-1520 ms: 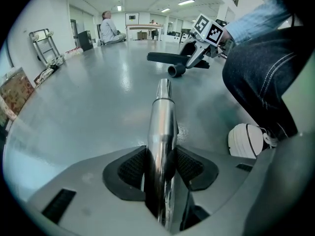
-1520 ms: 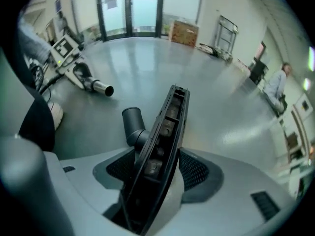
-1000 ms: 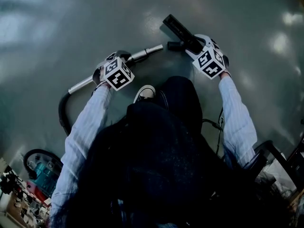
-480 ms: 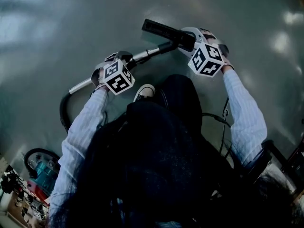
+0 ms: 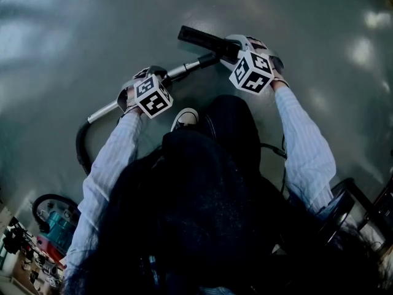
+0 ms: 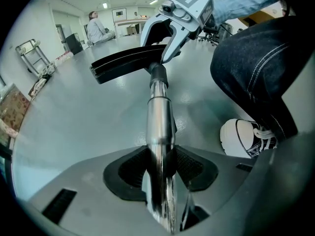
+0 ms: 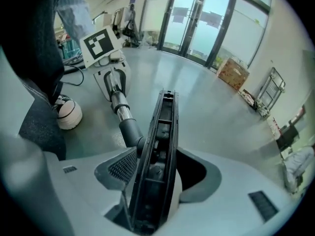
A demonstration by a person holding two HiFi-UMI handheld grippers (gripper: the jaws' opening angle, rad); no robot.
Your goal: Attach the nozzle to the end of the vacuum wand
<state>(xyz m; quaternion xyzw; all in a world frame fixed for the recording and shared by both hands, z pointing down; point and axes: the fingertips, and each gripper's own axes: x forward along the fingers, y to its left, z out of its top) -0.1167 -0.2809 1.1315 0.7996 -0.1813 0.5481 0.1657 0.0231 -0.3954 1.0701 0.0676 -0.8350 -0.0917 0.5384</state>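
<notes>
Left claw [image 6: 160, 167] is pinched on the chrome wand [image 6: 158, 119] partway along its tube, pads tight on both sides. The wand slants low over the grey floor [image 5: 92, 29]. Right claw [image 7: 152, 173] is at the wand's tip end, jaws closing on the black nozzle [image 7: 165, 127], which stands edge-on between the pads. Nozzle neck meets the wand's tip, in line with it, and the nozzle bar runs crosswise beyond the tip. Black hose [image 5: 81, 145] curves off the wand's other end. White shoe [image 5: 186, 118] sits near the wand on the person's side, apart from it.
</notes>
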